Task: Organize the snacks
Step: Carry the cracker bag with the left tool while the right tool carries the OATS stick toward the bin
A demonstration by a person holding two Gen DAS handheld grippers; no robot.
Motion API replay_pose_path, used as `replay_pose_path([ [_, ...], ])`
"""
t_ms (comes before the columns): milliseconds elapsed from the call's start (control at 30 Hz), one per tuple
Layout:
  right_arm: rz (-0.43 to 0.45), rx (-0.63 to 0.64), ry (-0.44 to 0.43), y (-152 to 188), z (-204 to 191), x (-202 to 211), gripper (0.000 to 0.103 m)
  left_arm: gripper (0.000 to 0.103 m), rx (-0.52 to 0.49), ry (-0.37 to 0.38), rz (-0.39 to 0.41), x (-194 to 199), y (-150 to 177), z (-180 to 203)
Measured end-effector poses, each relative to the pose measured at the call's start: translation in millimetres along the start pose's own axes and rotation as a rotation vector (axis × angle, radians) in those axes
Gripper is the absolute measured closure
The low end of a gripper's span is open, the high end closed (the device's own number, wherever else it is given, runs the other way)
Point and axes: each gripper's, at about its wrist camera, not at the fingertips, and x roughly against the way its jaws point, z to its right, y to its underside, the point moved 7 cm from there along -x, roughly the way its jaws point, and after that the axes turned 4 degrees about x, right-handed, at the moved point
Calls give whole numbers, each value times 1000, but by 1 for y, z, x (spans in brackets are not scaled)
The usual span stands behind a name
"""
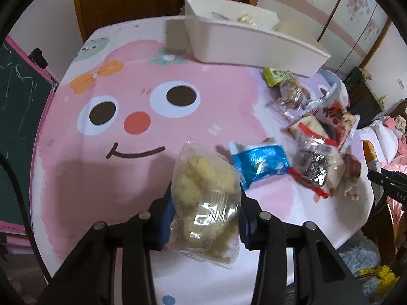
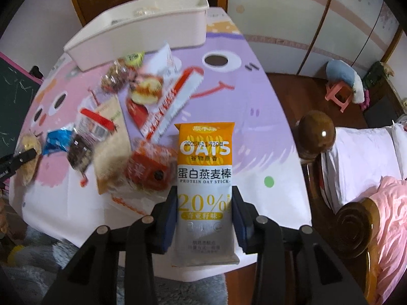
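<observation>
At the bottom centre of the left wrist view, the left gripper [image 1: 206, 213] has its two blue-padded fingers [image 1: 166, 218] clamped on a clear bag of pale yellow snacks [image 1: 206, 198]. The pads press on both sides of the bag, whose long axis runs up the frame, away from the fingers. The bag looks lifted off the pink cartoon tablecloth [image 1: 114, 178]. The white bin [image 1: 244, 43] sits at the upper centre of the frame, well apart from the held bag and straight beyond it, with a few items already inside. To the right of the bag lies a blue wrapper [image 1: 259, 165], and beyond it a loose heap of other packets [image 1: 315, 139] trails up toward the bin. At the right edge the tip of the other gripper shows with an orange corner of its packet.

In the right wrist view, at the bottom centre, the right gripper [image 2: 204, 211] is likewise closed on an orange and white oat stick packet [image 2: 204, 178], its pads gripping the lower half while the long axis stands upright in the frame. The white bin [image 2: 142, 25] lies at the upper left here, beyond the snack heap [image 2: 109, 132]. Both hands appear about equally far from the bin, so I judge either could carry its load there: the left hand goes straight ahead, the right must swing leftward over the heap.
</observation>
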Motion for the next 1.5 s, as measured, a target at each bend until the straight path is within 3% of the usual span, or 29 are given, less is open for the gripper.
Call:
replay_pose_path([
  [433, 179, 91, -12, -56, -29, 55, 64, 63, -80, 51, 123, 64, -46, 54],
  [967, 434, 148, -21, -186, -54, 135, 64, 63, -81, 22, 335, 146, -193, 100],
  [1267, 571, 147, -28, -275, -66, 174, 64, 63, -76, -5, 410, 154, -266, 126],
  [1500, 567, 98, -66, -333, -66, 162, 63, 63, -49, -28, 439, 133, -314, 136],
])
